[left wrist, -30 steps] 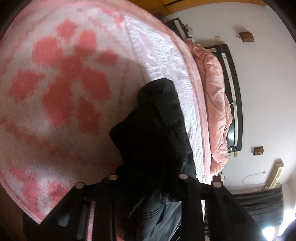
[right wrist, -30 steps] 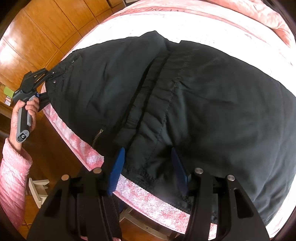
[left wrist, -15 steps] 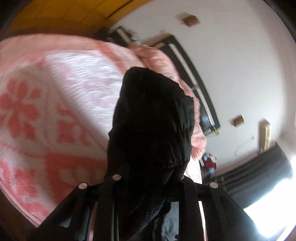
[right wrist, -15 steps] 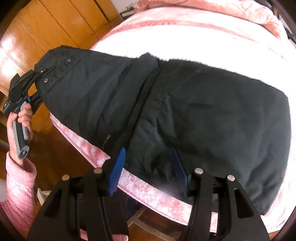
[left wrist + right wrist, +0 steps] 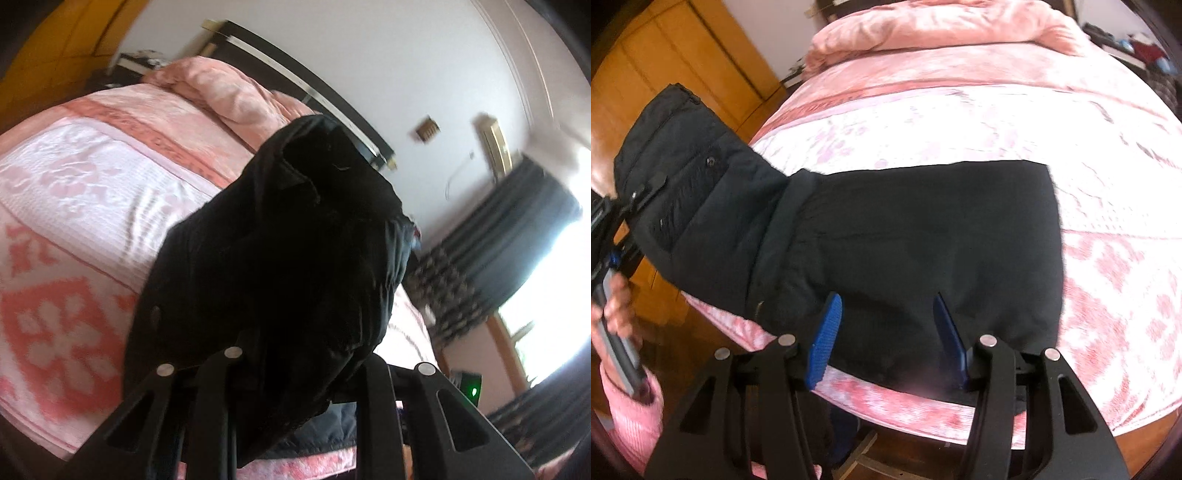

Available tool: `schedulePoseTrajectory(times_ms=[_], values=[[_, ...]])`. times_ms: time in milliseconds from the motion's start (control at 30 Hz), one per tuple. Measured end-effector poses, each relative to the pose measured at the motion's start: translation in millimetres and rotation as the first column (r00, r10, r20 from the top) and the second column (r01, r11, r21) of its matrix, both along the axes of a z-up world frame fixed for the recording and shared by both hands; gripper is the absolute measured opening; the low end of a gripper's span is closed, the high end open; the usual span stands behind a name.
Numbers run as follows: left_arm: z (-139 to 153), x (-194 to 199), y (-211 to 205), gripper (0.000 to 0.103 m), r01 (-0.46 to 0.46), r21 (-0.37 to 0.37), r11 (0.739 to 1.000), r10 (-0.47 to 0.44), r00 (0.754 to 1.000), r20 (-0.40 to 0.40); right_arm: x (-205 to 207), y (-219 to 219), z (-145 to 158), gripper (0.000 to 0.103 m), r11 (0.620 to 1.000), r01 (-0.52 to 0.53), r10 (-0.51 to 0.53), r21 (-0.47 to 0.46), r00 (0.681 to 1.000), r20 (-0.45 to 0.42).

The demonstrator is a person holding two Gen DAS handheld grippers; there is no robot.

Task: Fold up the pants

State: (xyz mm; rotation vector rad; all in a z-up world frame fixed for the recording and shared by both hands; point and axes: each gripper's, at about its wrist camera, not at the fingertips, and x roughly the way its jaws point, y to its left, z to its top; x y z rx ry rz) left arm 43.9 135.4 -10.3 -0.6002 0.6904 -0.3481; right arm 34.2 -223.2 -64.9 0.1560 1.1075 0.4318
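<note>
The black pants lie on the pink bed near its front edge. Their left end, with snaps and a pocket, is lifted off the bed. My left gripper is shut on that end and holds it up at the far left of the right wrist view. In the left wrist view the held pants fill the middle and hide the left gripper's tips. My right gripper is open, its blue pads over the pants at the bed's front edge.
The bed has a pink and white patterned cover, with a bunched pink duvet at the head. Wooden wardrobe doors stand at the left. A dark headboard, white wall and dark curtains show beyond the bed.
My left gripper has lifted the pants' end higher and swung it over toward the bed. The pants on the bed now lie flatter and more squared. The right gripper stays open at the front edge.
</note>
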Motion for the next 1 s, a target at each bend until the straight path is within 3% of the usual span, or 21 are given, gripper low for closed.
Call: schedulePoseTrajectory(times_ms=[333, 667, 867, 1000], values=[[-23, 6, -87, 0.021, 0.118, 0.14, 0.983, -0.109, 0.991, -0.075, -11, -40, -16, 0.052, 0.998, 0.068, -0.068, -0.019, 0.998, -0.013], [-70, 17, -140, 0.021, 0.184, 0.308, 0.933, -0.131, 0.974, -0.184, -7, -60, -40, 0.052, 0.994, 0.105, -0.105, -0.017, 0.993, -0.058], [-97, 13, -167, 0.03, 0.239, 0.417, 0.877, -0.15, 0.96, -0.236, -7, -58, -50, 0.053, 0.995, 0.1, -0.101, -0.022, 0.992, -0.072], [-104, 10, -172, 0.042, 0.233, 0.415, 0.879, -0.145, 0.962, -0.232, -9, -54, -54, 0.053, 0.995, 0.089, -0.091, -0.041, 0.994, -0.068]])
